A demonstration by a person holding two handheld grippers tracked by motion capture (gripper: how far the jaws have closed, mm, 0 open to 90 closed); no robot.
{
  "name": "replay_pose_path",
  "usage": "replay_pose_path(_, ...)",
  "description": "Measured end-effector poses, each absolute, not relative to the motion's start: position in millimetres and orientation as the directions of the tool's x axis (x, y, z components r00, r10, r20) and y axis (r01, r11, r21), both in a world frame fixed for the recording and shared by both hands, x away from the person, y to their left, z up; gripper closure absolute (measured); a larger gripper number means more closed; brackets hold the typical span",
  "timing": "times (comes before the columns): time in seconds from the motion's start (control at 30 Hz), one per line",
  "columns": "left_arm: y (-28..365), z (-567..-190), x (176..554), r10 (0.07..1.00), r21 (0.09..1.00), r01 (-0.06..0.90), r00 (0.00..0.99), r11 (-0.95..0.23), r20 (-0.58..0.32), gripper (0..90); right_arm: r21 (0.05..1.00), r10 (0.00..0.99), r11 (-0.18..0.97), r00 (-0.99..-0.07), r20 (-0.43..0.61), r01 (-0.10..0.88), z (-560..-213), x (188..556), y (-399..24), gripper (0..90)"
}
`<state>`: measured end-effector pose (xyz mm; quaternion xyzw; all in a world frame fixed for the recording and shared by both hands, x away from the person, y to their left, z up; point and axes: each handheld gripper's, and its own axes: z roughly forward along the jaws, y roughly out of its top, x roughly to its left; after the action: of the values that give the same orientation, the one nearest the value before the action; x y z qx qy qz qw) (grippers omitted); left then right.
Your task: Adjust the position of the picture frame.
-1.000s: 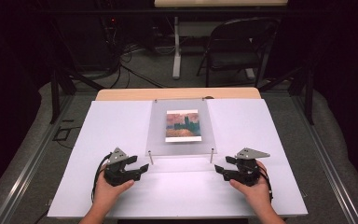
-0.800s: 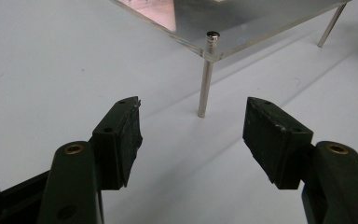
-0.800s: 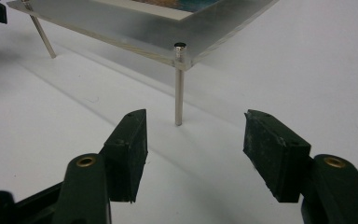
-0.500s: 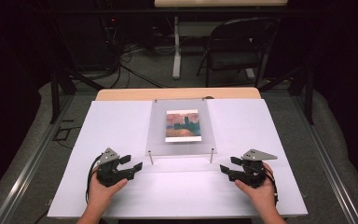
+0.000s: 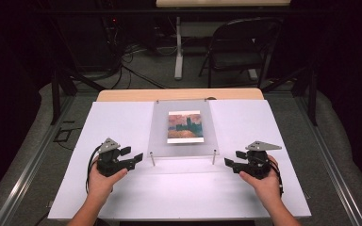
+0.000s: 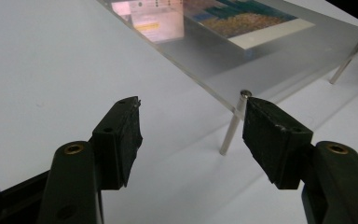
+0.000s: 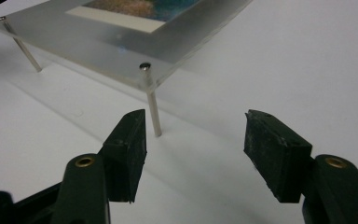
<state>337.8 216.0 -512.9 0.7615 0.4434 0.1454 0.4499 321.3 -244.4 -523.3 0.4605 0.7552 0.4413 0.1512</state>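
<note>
Apparently level hands (image 5: 104, 178), gaping tongs (image 5: 133, 154).

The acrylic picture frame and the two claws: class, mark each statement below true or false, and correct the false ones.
1. Both claws are open. True: the left claw and the right claw each show a wide gap between the jaws.
2. The acrylic picture frame lies flat on the white table. False: it stands raised on thin metal legs.
3. The left claw grips a leg. False: it holds nothing; the leg stands beyond its jaws.
4. A colourful picture sits in the frame. True.
5. A folding chair stands beyond the table. True.
</note>
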Motion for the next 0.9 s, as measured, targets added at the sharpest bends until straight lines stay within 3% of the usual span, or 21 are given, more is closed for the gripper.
replay_pose_path(0.3, 208.6, -490.9, 369.7, 0.802, 0.818, 0.547, 0.563, -0.179, -0.201, 35.8, 0.814, 0.833, 0.192, -0.529, 0.161, 0.549, -496.4, 354.1, -247.0, 38.9)
replay_pose_path(0.9, 183.1, -496.2, 450.2, 0.843, 0.757, 0.643, 0.467, -0.117, -0.267, 34.8, 0.787, 0.867, 0.159, -0.466, 0.178, 0.596, -501.8, 436.7, -234.3, 34.8)
